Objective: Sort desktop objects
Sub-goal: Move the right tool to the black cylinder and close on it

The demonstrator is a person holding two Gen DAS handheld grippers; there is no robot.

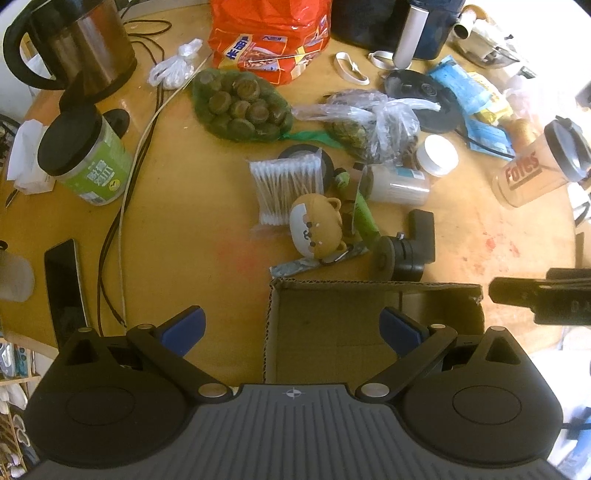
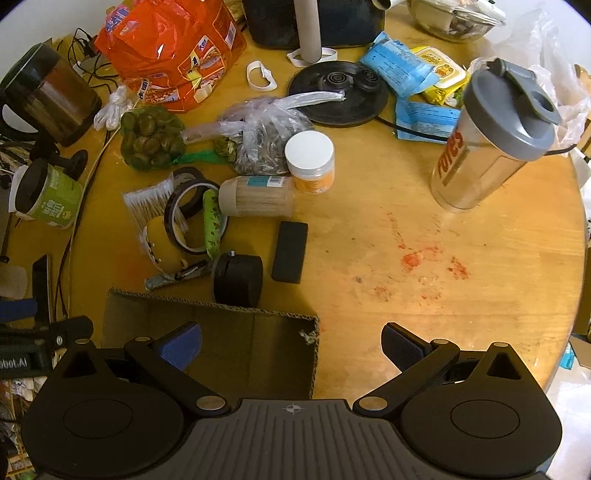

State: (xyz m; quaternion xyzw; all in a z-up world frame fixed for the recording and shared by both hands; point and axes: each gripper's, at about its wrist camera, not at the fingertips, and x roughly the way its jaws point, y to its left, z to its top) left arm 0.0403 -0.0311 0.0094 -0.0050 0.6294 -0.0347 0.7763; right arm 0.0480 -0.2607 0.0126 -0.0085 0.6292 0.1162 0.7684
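An open cardboard box (image 1: 369,332) (image 2: 221,332) sits at the near edge of the round wooden table (image 2: 406,240), with nothing visible inside. Just beyond it lies a cluster: a cotton swab pack (image 1: 284,186), a bear-shaped pouch (image 1: 317,229), a green tube (image 1: 360,208) (image 2: 211,225), tape rolls (image 2: 190,206), a toothpick jar (image 2: 255,195), a white-lidded bottle (image 2: 310,160), a black cylinder (image 2: 236,278) and a flat black block (image 2: 290,251). My left gripper (image 1: 291,332) is open over the box's left wall. My right gripper (image 2: 291,347) is open over its right corner.
A kettle (image 1: 74,44), a green jar (image 1: 85,158), a phone (image 1: 62,288) and cables lie to the left. An orange snack bag (image 1: 266,33), a net of nuts (image 1: 240,107) and a seed bag (image 2: 258,144) sit behind. A shaker bottle (image 2: 491,136) stands right.
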